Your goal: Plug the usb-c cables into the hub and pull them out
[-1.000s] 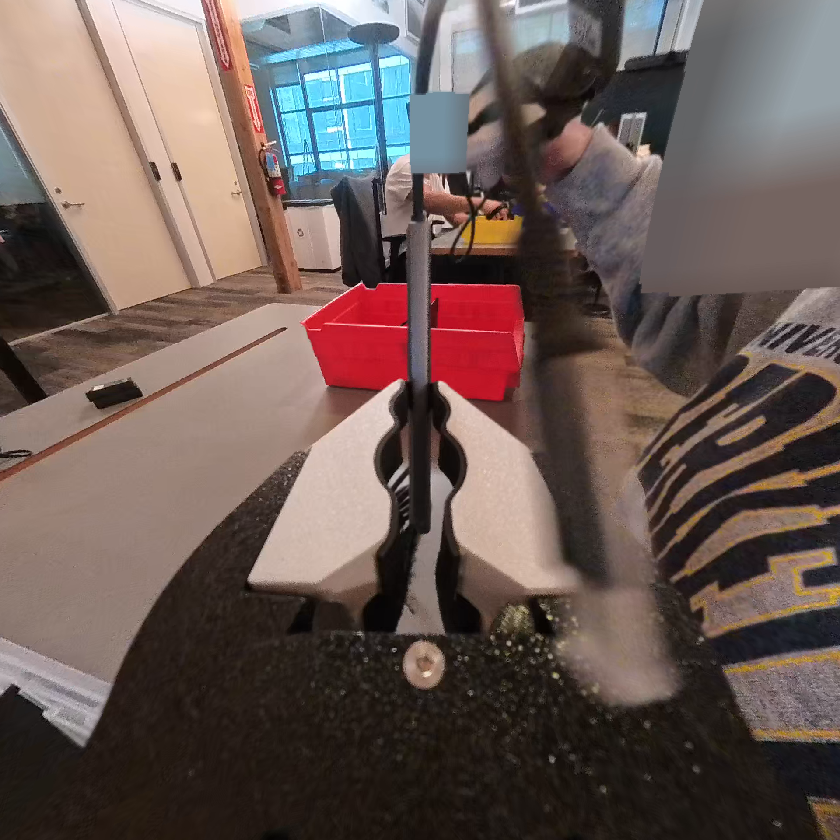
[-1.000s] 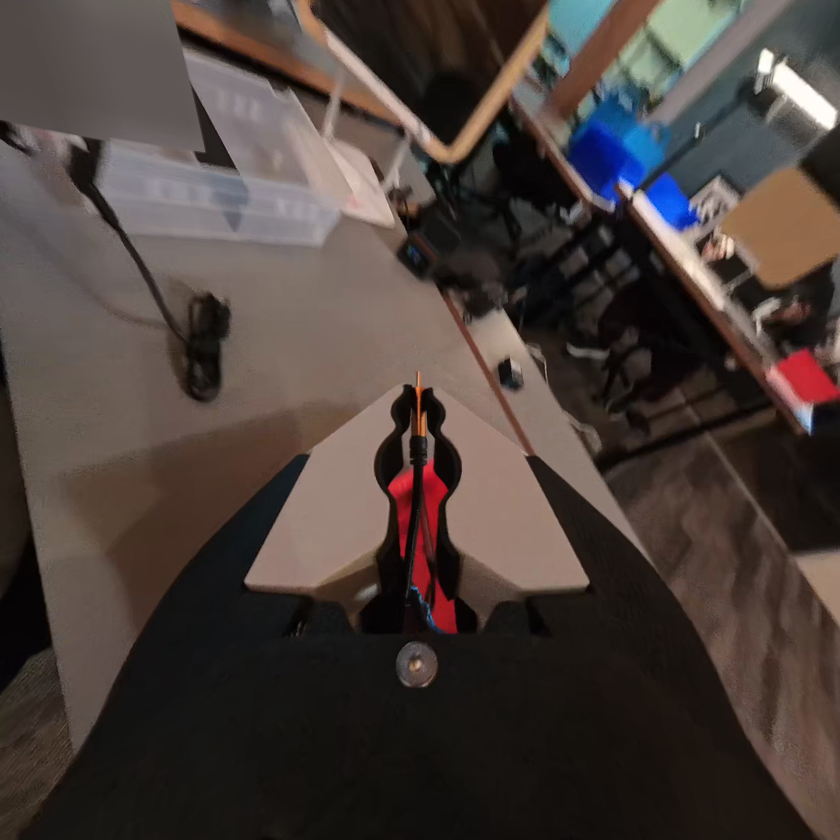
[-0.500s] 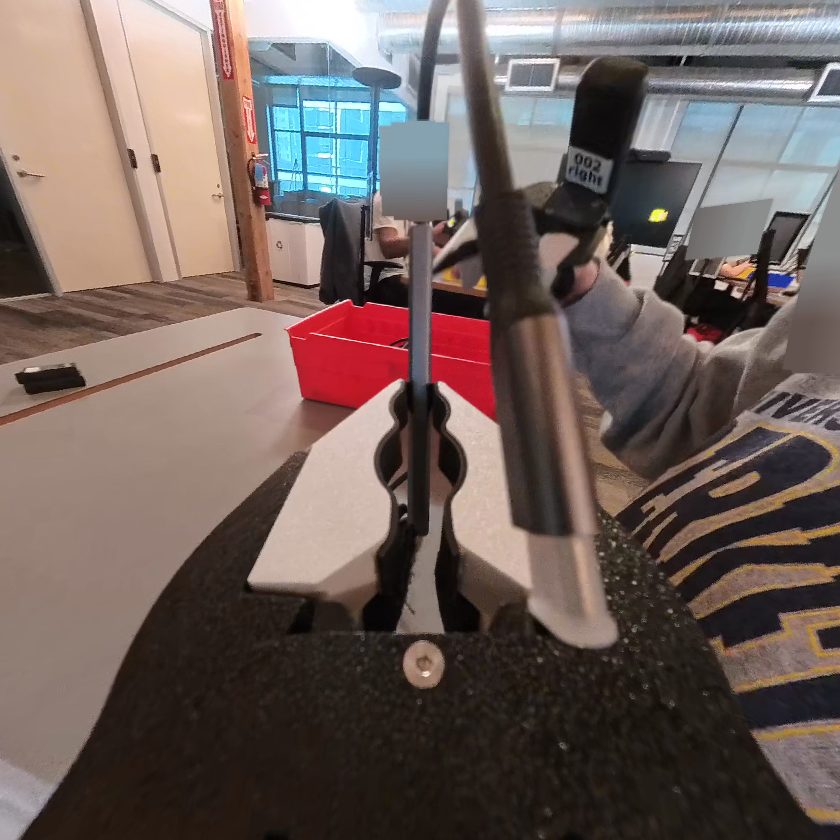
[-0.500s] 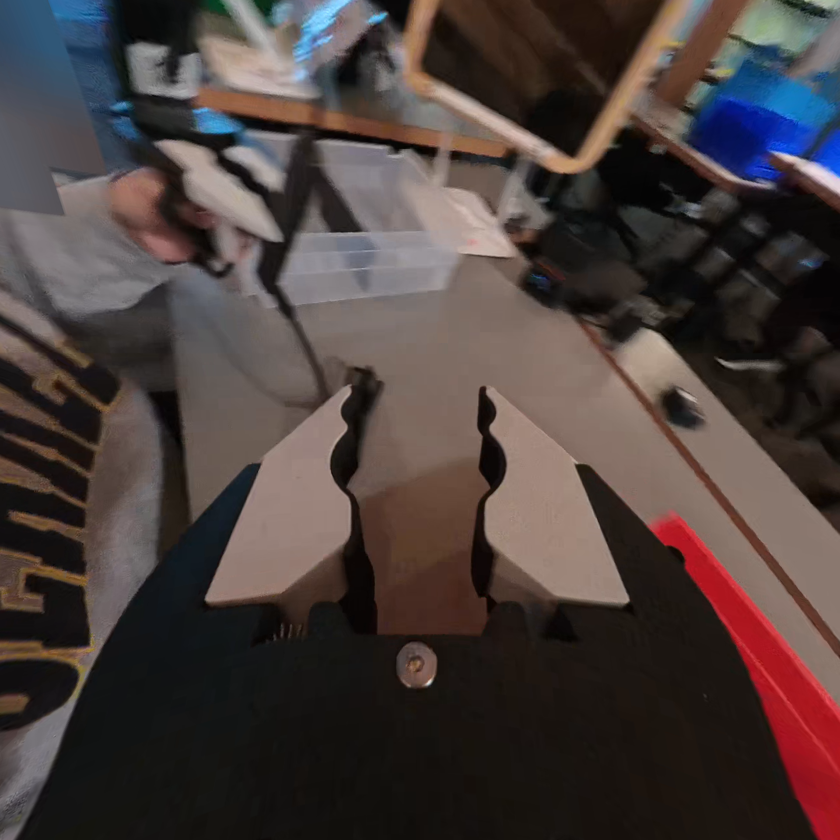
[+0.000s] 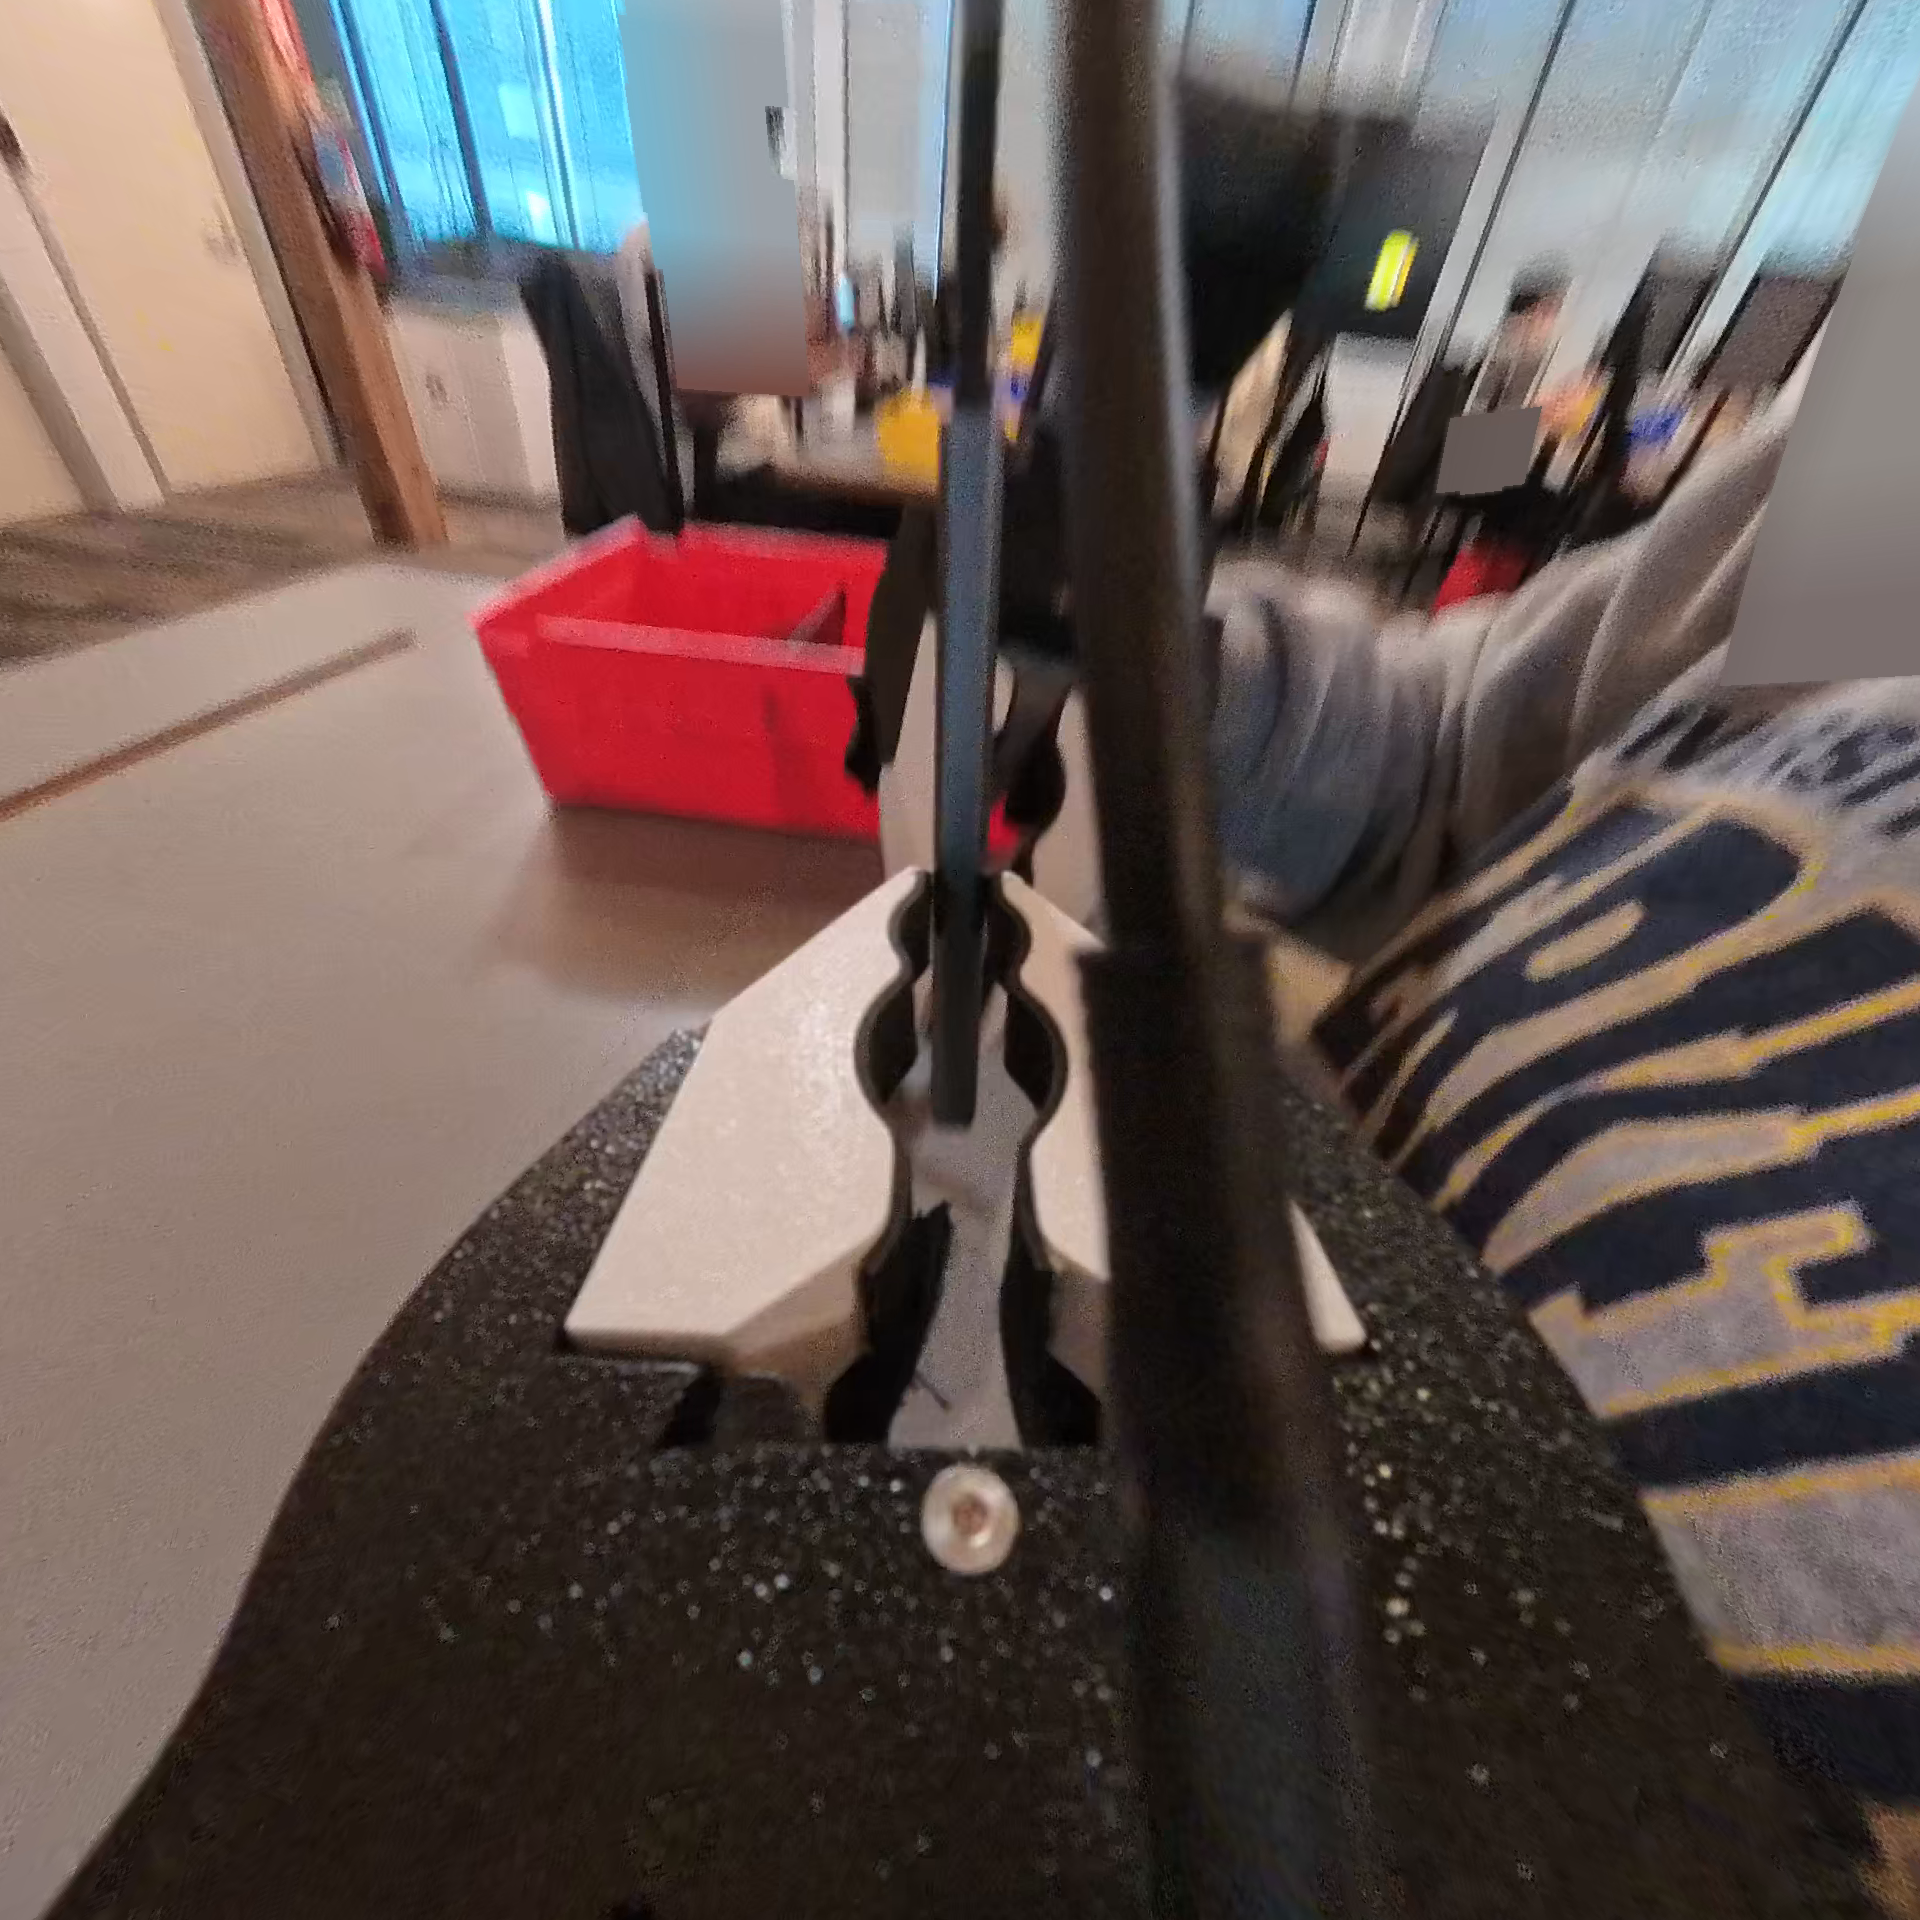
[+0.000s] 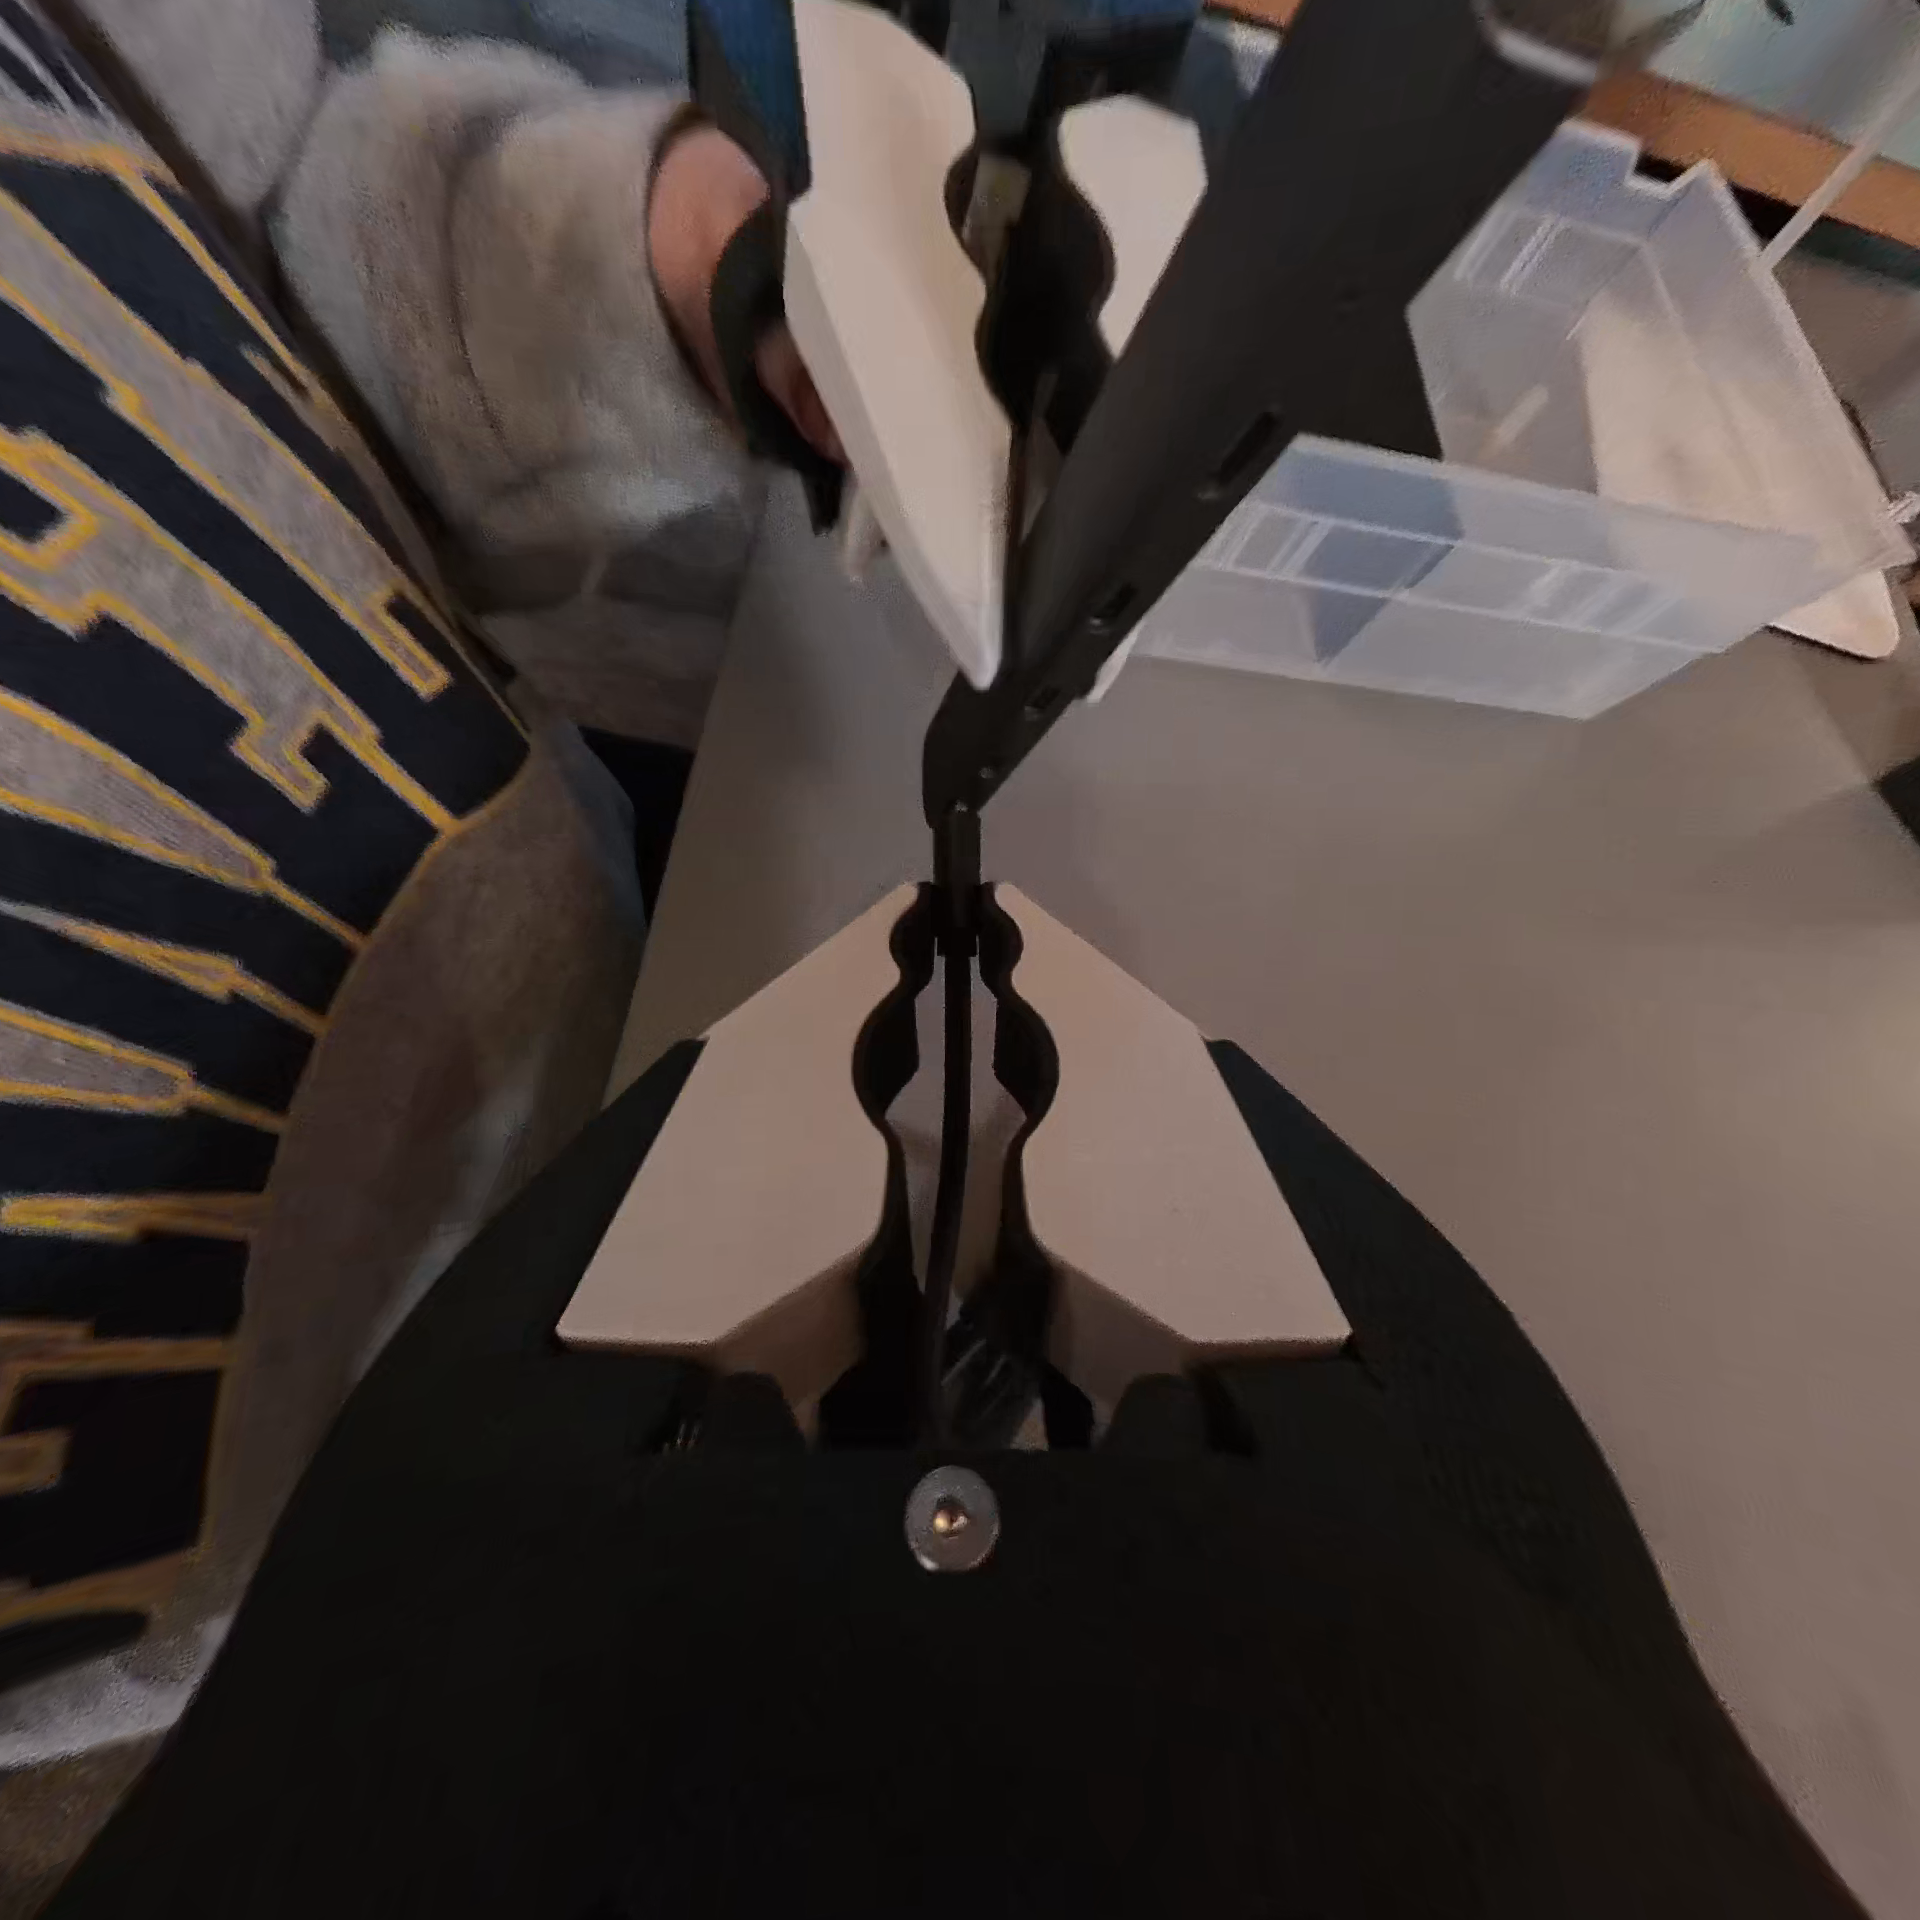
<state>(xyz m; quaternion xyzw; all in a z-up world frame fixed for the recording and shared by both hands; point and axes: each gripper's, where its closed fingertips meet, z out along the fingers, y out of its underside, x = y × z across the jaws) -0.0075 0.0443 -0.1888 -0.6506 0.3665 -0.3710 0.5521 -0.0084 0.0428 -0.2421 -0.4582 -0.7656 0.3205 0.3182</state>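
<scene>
- Table (image 6: 1455, 1039), grey and broad, runs under both grippers; a person's grey sweatshirt sleeve (image 6: 499, 343) with dark and yellow lettering crowds its near edge.
- Red bin (image 5: 686, 686) stands on the table top, well beyond the left gripper, open side up.
- Clear plastic organiser box (image 6: 1507, 582) with small compartments rests on the table behind the hub, its lid raised.
- Hub (image 6: 1174, 416), a long dark flat bar, is held up off the table, tilted, with a row of ports along its narrow edge facing the right gripper.
- Left gripper (image 5: 961, 894) has its pale fingers (image 5: 790, 1122) clenched on the hub's thin edge, which rises straight up between them; seen from the right wrist view, the same gripper (image 6: 997, 343) pinches the hub partway along.
- Right gripper (image 6: 956, 894) has its fingers pressed together on the usb-c cable (image 6: 951, 1122), just behind the plug.
- Plug (image 6: 958, 842), small and black, meets the lower end of the hub; whether it is seated in a port I cannot tell.
- Second dark cable (image 5: 1143, 727), blurred, hangs close across the left wrist view.
</scene>
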